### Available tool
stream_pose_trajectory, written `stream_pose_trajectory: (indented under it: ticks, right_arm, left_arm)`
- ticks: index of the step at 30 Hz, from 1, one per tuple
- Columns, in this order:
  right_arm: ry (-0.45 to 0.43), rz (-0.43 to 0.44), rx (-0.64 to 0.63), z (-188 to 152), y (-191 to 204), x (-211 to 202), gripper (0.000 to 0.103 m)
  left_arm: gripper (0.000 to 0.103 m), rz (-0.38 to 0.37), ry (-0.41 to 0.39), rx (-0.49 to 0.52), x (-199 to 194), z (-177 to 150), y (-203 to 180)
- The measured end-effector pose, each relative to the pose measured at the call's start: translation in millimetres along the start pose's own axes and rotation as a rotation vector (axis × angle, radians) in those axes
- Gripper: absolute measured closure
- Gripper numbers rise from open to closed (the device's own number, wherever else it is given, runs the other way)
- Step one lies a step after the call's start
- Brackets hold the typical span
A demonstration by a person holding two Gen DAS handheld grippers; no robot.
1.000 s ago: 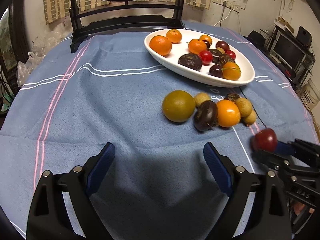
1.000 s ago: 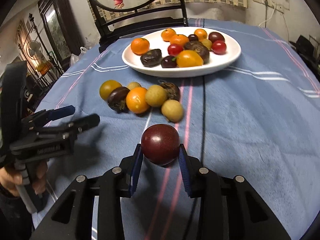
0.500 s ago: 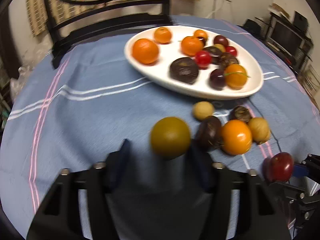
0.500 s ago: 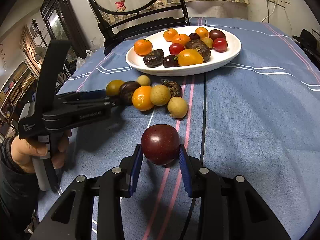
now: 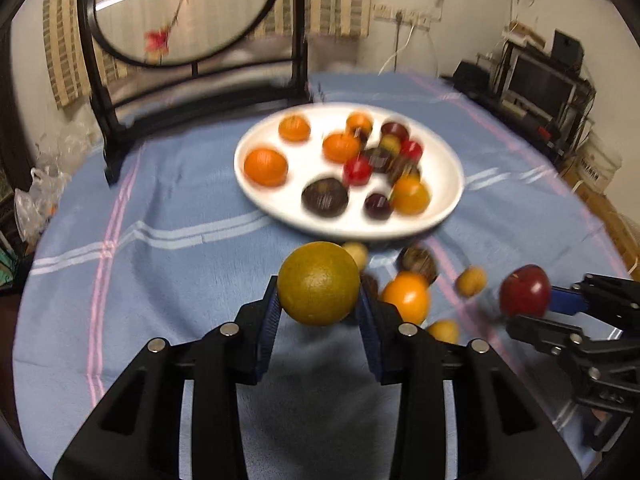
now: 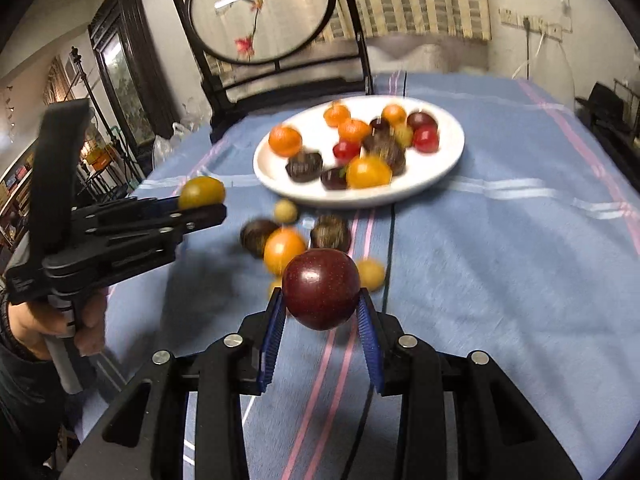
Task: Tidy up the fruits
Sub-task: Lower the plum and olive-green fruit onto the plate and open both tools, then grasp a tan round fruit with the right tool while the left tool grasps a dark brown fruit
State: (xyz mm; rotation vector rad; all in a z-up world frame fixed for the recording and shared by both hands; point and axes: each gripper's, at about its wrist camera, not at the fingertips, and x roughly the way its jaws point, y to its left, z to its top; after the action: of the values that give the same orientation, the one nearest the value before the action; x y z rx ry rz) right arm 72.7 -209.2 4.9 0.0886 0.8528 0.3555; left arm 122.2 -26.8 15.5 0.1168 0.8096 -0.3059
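Observation:
My left gripper [image 5: 318, 300] has a round green-yellow orange [image 5: 318, 282] between its blue pads; the jaws are closing on it, and it hangs clear of the blue cloth. My right gripper [image 6: 320, 300] is shut on a dark red plum [image 6: 320, 286], also held off the cloth. In the right wrist view the left gripper [image 6: 200, 208] and its orange [image 6: 201, 192] appear at left. A white oval plate [image 5: 280, 200] beyond holds several oranges, red and dark fruits. Loose on the cloth lie an orange [image 5: 406, 298], a dark passion fruit [image 5: 418, 260] and small yellow fruits [image 5: 471, 281].
A black chair with a round embroidered panel [image 5: 192, 72] stands behind the table. Shelving with a monitor [image 5: 540, 84] is at the right, plastic bags [image 5: 40, 196] at the left. A person's hand [image 6: 84, 328] grips the left tool's handle.
My left gripper moved forward from bare cloth to the green-yellow orange, closed around it and lifted it. My right gripper rose a little, still holding the plum.

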Motion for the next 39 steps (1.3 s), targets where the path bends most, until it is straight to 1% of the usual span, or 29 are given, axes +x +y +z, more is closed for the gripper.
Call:
stream_pose_trajectory:
  ticks: [3, 5, 8, 10, 14, 18, 19, 20, 21, 22, 23, 24, 26, 29, 31, 33, 39]
  right_arm:
    - [-0.05, -0.019, -0.03, 20, 0, -8, 0.067]
    - [-0.076, -0.03, -0.054, 32, 1, -8, 0.067]
    - [-0.117, -0.037, -0.086, 52, 4, -4, 0.067]
    - [-0.136, -0.044, -0.093, 65, 3, 7, 0.067]
    - [-0.13, -0.065, -0.101, 82, -3, 37, 0.066]
    - [-0.099, -0.097, -0.091, 95, -13, 65, 0.066]
    - [-0.099, -0.099, -0.082, 98, -17, 72, 0.064]
    - [-0.108, -0.091, -0.072, 100, -20, 75, 0.055]
    - [-0.111, -0.082, -0.068, 101, -21, 77, 0.041]
    - [-0.118, -0.084, -0.062, 101, -22, 76, 0.04]
    - [-0.122, -0.081, -0.059, 100, -22, 75, 0.04]
    - [-0.121, -0.074, -0.057, 99, -21, 72, 0.04]
    - [-0.123, -0.072, -0.04, 93, -23, 65, 0.04]
    - [-0.1, -0.062, -0.009, 82, -29, 55, 0.039]
    - [-0.064, -0.059, 0.003, 72, -31, 51, 0.039]
    - [-0.05, -0.059, -0.006, 62, -28, 44, 0.039]
    - [-0.026, -0.078, -0.057, 27, -14, 21, 0.039]
  left_arm:
    - [0.067, -0.021, -0.039, -0.021, -10, 18, -1]
    - [0.067, -0.021, -0.047, -0.031, -9, 30, -2]
    - [0.067, -0.021, -0.055, -0.03, 4, 50, -5]
    - [0.067, -0.013, -0.039, -0.041, 23, 65, -5]
    - [0.067, -0.001, 0.002, -0.078, 57, 79, -2]
    - [0.066, 0.031, 0.037, -0.116, 86, 87, 4]
    - [0.066, 0.041, 0.042, -0.131, 90, 89, 6]
    - [0.064, 0.056, 0.039, -0.149, 92, 90, 9]
    - [0.051, 0.073, 0.03, -0.164, 90, 90, 11]
    - [0.039, 0.089, 0.013, -0.178, 87, 90, 13]
    - [0.036, 0.095, -0.003, -0.183, 83, 90, 14]
    - [0.035, 0.096, -0.026, -0.181, 76, 89, 14]
    - [0.034, 0.087, -0.043, -0.168, 65, 88, 12]
    - [0.028, 0.07, -0.057, -0.173, 49, 80, 12]
    - [0.022, 0.074, -0.063, -0.177, 38, 68, 12]
    - [0.02, 0.075, -0.058, -0.183, 31, 56, 12]
    - [0.016, 0.065, 0.003, -0.215, 18, 8, 15]
